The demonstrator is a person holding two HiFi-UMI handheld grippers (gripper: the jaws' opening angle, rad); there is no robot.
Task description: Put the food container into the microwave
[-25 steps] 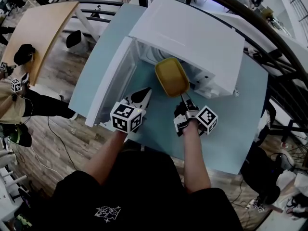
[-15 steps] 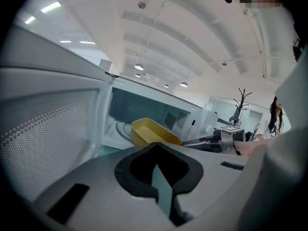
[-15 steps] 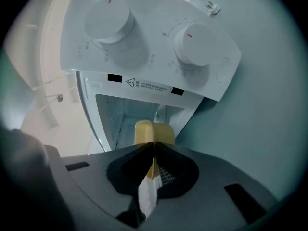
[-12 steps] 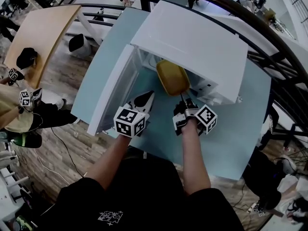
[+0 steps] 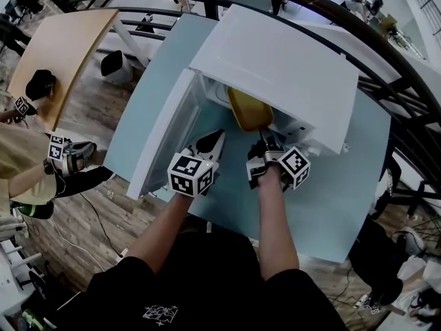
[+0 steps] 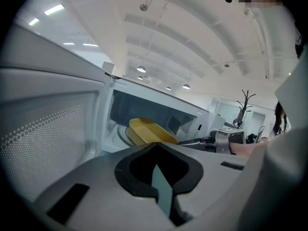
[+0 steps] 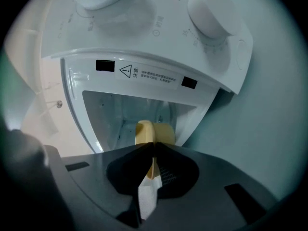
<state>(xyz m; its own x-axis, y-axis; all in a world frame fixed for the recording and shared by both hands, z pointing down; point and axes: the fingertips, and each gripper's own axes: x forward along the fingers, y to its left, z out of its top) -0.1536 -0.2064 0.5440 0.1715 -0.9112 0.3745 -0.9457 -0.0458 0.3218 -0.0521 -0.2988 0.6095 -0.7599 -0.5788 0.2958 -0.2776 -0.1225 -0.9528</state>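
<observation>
The yellow food container is partway inside the white microwave, its near end sticking out of the opening. My right gripper is shut on the container's near rim, and in the right gripper view the container shows edge-on just past the closed jaws. The microwave door hangs open to the left. My left gripper hovers in front of the opening beside the door, shut and holding nothing. From the left gripper view the container sits in the cavity mouth.
The microwave stands on a light blue table. Its control panel with two knobs is right of the cavity. A wooden table and another person are at the left. Black railings curve behind.
My right gripper has pushed the yellow container deeper into the microwave; less of it shows outside. The left gripper has moved forward a little too.
</observation>
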